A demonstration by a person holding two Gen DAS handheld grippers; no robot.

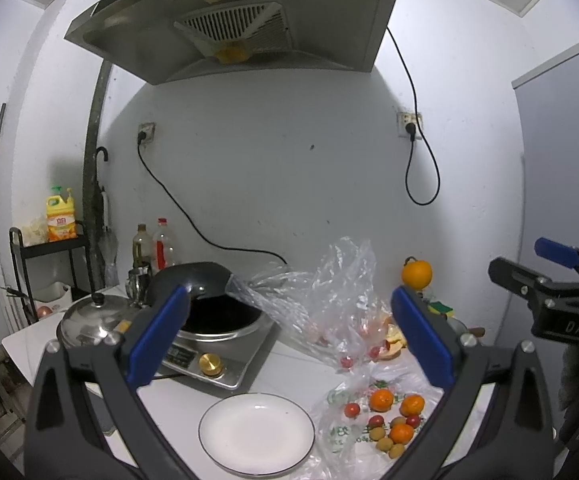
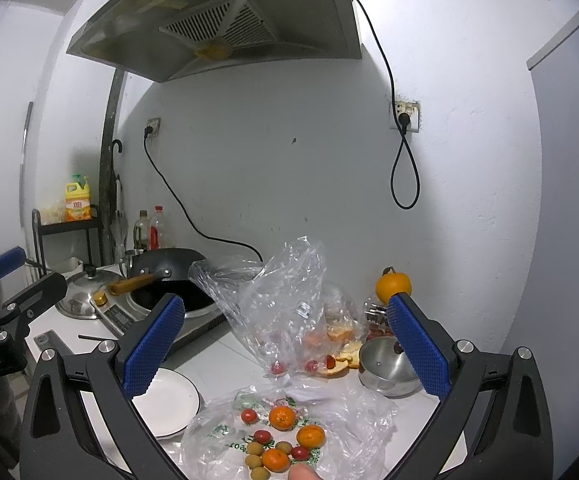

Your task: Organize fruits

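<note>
Small oranges (image 2: 281, 417), red cherry tomatoes (image 2: 248, 415) and tan longans (image 2: 254, 449) lie on a flattened plastic bag (image 2: 225, 440) on the white counter; the same fruit pile (image 1: 393, 416) shows in the left wrist view. An empty white plate (image 1: 256, 432) (image 2: 169, 404) sits just left of the pile. My left gripper (image 1: 289, 336) hangs open above the plate and the bag. My right gripper (image 2: 287, 348) is open above the fruit, nothing between its fingers. A fingertip (image 2: 303, 472) shows at the bottom edge next to the fruit.
A crumpled clear bag (image 2: 281, 300) with more fruit and orange peel (image 2: 345, 354) stands behind the pile. A black wok (image 1: 209, 300) sits on an induction cooker (image 1: 217, 356), a steel lid (image 1: 89, 316) at its left. A small steel pot (image 2: 385, 368) and a large orange (image 2: 392, 285) are at the right.
</note>
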